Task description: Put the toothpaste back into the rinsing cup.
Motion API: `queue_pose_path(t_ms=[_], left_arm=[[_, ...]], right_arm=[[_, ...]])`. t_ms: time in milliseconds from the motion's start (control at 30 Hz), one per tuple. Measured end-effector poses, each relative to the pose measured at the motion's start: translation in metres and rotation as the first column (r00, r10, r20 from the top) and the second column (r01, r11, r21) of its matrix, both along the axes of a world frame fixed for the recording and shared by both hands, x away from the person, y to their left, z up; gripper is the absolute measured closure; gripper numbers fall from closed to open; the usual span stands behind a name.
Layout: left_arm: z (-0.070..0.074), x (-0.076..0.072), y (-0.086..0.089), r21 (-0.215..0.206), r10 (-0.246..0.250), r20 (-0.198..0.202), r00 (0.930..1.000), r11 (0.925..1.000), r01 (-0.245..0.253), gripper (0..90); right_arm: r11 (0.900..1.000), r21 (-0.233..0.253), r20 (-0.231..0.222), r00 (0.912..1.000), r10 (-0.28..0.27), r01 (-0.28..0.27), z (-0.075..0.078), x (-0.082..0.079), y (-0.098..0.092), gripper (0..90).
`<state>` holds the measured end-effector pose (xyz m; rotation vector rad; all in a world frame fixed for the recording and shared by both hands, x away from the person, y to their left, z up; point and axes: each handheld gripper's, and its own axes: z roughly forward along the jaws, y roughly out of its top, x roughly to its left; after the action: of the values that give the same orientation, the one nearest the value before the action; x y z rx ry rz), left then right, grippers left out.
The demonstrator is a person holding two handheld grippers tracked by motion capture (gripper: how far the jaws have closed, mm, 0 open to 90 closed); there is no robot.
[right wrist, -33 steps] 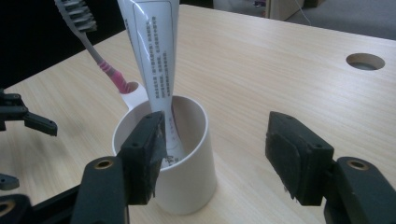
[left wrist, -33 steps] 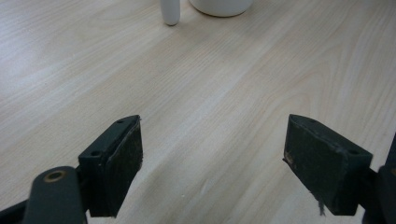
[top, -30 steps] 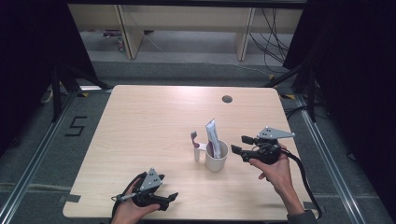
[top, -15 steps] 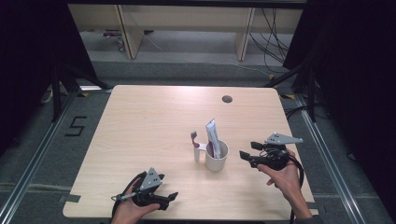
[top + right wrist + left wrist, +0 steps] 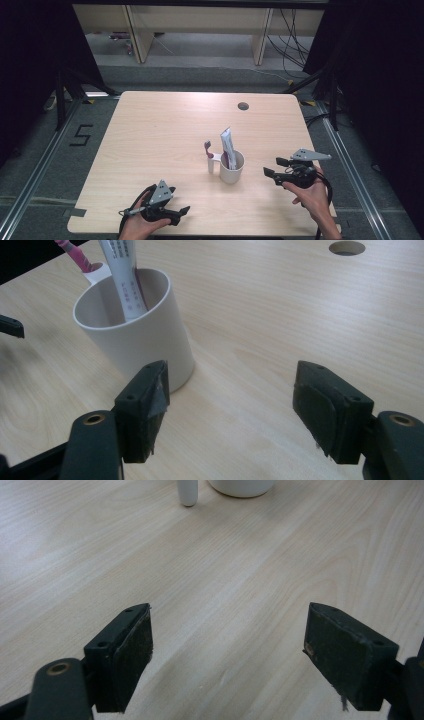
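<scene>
Standing mid-table, the white cup (image 5: 232, 167) holds a toothpaste tube (image 5: 227, 145). Right gripper (image 5: 274, 168), released and empty, hovers just beside it; left gripper (image 5: 181, 212), also released, sits near the front edge of the pale wooden table (image 5: 160, 125).

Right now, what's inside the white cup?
A white toothpaste tube stands tilted inside the white cup. Its lower end and the cup's bottom are hidden by the wall. The pink toothbrush sits in the handle, outside.
</scene>
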<state>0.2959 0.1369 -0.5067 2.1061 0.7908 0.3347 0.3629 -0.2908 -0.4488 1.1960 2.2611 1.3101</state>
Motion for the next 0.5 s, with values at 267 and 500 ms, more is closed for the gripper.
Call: queue_pose_path(t_ms=[267, 500], left_arm=[[0.000, -0.001, 0.004, 0.024, 0.001, 0.002, 1.0000, 0.9997, -0.001, 19.2], [-0.001, -0.004, 0.005, 0.003, 0.024, -0.001, 0.9997, 0.9997, -0.024, 19.2]], right_arm=[[1.000, -0.007, -0.014, 0.9999, -0.010, 0.010, -0.005, -0.011, -0.009, 29.9], [0.999, -0.030, -0.001, 0.9999, -0.012, 0.012, -0.012, -0.019, -0.015, 27.7]])
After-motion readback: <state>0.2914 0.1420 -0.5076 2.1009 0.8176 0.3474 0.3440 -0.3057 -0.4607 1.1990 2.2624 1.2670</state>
